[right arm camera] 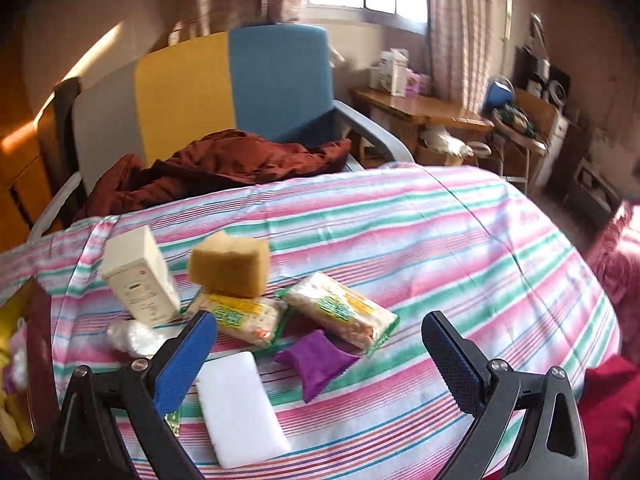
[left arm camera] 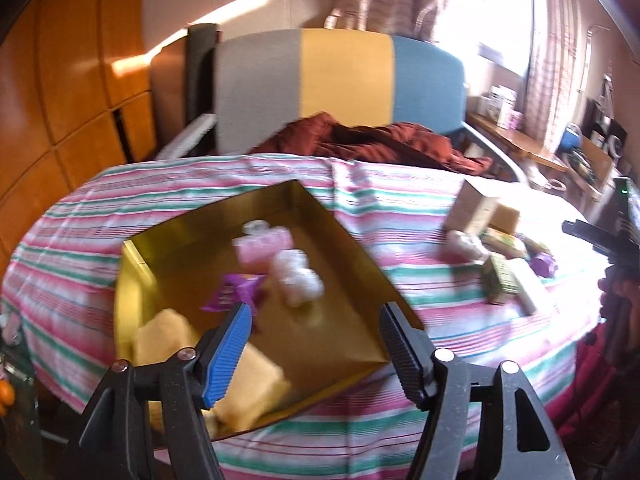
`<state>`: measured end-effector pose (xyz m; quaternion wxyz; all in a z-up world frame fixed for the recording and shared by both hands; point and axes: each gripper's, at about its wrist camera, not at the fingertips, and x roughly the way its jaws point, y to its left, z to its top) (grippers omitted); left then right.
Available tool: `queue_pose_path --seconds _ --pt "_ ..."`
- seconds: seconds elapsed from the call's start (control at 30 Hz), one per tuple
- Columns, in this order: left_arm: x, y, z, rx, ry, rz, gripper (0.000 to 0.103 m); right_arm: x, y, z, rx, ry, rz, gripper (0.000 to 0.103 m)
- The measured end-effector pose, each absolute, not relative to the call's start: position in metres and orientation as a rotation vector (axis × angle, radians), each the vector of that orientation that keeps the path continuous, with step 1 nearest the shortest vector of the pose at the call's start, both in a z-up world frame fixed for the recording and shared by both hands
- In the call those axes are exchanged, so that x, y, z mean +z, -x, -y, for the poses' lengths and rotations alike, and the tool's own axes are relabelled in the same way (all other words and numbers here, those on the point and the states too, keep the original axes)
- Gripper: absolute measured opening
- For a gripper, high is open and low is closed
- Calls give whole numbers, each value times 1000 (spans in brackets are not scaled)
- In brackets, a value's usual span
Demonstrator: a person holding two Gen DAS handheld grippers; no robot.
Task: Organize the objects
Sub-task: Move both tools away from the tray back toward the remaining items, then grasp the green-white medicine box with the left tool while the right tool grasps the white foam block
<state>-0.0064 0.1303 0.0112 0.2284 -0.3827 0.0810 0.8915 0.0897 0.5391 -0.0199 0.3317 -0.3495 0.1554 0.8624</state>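
A gold tray [left arm camera: 352, 248] lies on the striped cloth. In it are a yellow sponge [left arm camera: 256, 376], a purple packet [left arm camera: 232, 292], a pink bottle [left arm camera: 264, 248] and a white wrapped bundle [left arm camera: 298, 280]. My left gripper [left arm camera: 316, 352] is open and empty above the tray's near corner. In the right wrist view loose items lie on the cloth: a cream box [right arm camera: 140, 280], a brown sponge [right arm camera: 230, 262], two cracker packs [right arm camera: 340, 310], a purple pouch [right arm camera: 316, 360], a white block [right arm camera: 240, 404] and a clear wrapped bundle [right arm camera: 132, 336]. My right gripper [right arm camera: 320, 360] is open and empty above them.
A striped chair [right arm camera: 240, 80] with a dark red garment [right arm camera: 224, 164] stands behind the table. A wooden desk [right arm camera: 420, 114] with clutter is at the back right. A red cushion [right arm camera: 612, 400] lies at the right edge. The tray's edge [right arm camera: 24, 320] shows at far left.
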Motion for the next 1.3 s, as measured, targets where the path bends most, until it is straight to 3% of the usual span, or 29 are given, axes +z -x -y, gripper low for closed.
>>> queue_pose_path --seconds 0.1,0.7,1.07,1.1,1.13,1.2,1.3 --pt "9 5 -155 2368 1076 -226 68 -24 -101 -559 2200 884 -576 103" --pt "-31 -5 -330 1993 1112 -426 68 -36 -130 -596 2123 818 -958 103" --pt "-75 18 -400 1921 1212 -488 68 -44 -123 -599 2142 884 -998 103" --pt "-81 21 -402 1921 1222 -500 63 -44 -123 -600 2142 885 -1004 103" --pt "-86 23 -403 1914 1238 -506 49 -45 -123 -601 2142 888 -1012 103" --pt "-97 26 -402 1891 1283 -499 32 -47 -123 -601 2147 896 -1026 103" --pt "-100 24 -391 1896 1249 -487 30 -48 -117 -598 2170 930 -1021 103"
